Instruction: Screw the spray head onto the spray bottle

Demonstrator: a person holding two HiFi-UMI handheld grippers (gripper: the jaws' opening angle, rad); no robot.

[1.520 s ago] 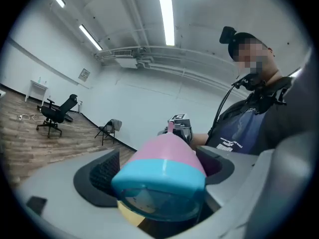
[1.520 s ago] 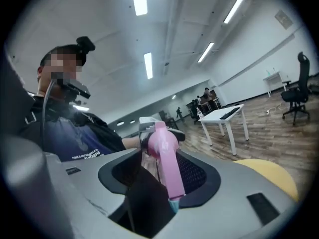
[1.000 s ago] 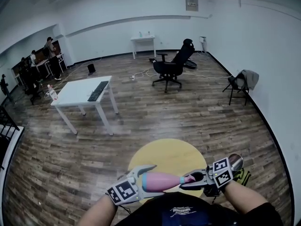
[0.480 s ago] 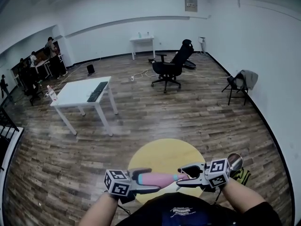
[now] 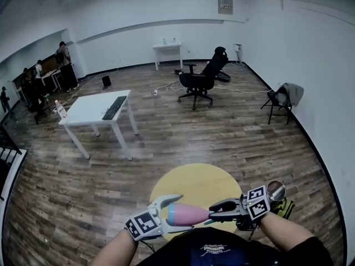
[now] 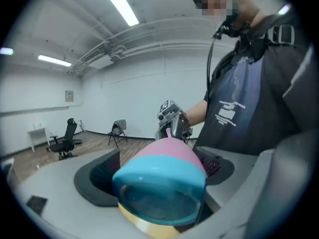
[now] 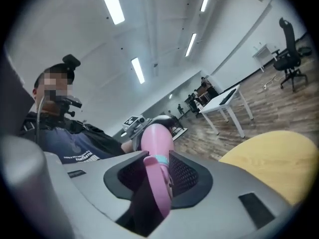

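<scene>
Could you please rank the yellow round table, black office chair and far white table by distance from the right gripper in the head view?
From the right gripper, whose fingers have just been closing on the spray head:
1. Yellow round table, close below.
2. Black office chair, mid-room ahead.
3. Far white table, against the back wall.

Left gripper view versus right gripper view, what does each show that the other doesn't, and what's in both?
Only the left gripper view shows the teal base of the spray bottle, clamped in the left gripper, and a folding chair by the wall. Only the right gripper view shows the right gripper on the pink spray head, its jaws having just closed further onto it, plus the white table with a keyboard. Both show the bottle's pink body, the person's dark shirt, the office chair and ceiling lights.
</scene>
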